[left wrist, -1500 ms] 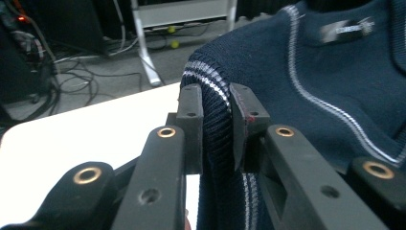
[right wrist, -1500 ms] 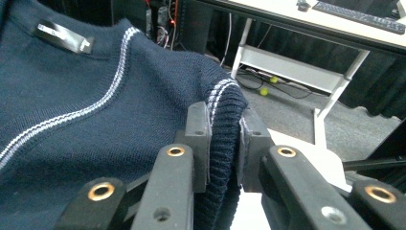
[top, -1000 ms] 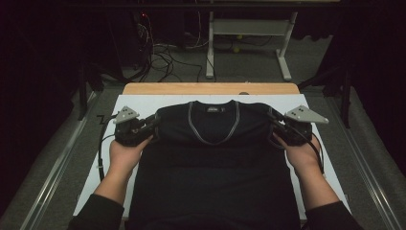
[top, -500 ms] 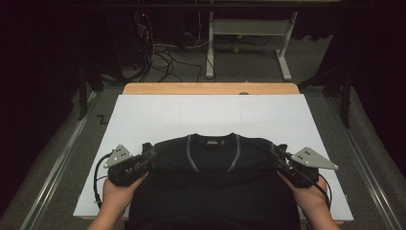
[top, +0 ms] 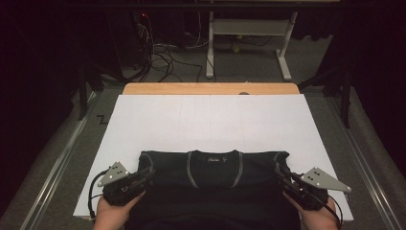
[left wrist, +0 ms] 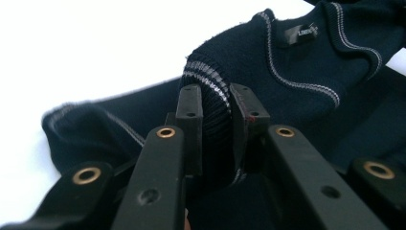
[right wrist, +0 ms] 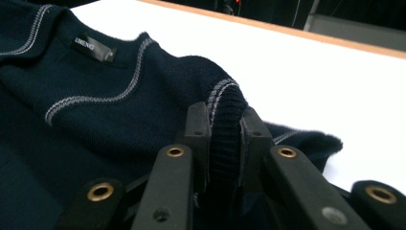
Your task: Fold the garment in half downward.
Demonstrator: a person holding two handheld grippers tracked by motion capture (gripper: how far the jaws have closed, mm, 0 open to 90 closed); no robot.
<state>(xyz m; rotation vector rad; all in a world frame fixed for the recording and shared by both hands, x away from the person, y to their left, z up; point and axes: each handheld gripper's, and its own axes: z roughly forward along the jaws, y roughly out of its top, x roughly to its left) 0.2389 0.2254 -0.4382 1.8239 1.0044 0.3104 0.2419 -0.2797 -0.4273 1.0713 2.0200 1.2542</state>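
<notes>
At the near edge of the high view, two hands are cut off by the frame, and the lower body of a dark navy sweater (top: 213, 191) runs out of sight between them. The left tool (top: 146, 175) is clenched on a bunched fold of ribbed knit with pale stripes at the sweater's left shoulder; in the left gripper view the fold (left wrist: 215, 124) is seen pinched between the two black jaws. The right tool (top: 282, 178) is likewise clamped on the sweater's right shoulder, where a similar striped fold (right wrist: 224, 129) is squeezed between its jaws in the right gripper view. What lies under the gripped fabric is hidden. A grey three-cornered plate is seen on top of each tool, and cables trail back towards the hands.

The sweater is laid flat on the near part of a white sheet (top: 210, 120) that covers the worktop, its neckline facing away and a small label (top: 214, 158) inside the collar; the lettering is too small to read with certainty. Beyond the sheet, a strip of bare wooden worktop (top: 210, 88) is visible. Farther off, the floor is dim, with tangled cables (top: 163, 55) and a white metal frame (top: 249, 43) hard to make out.
</notes>
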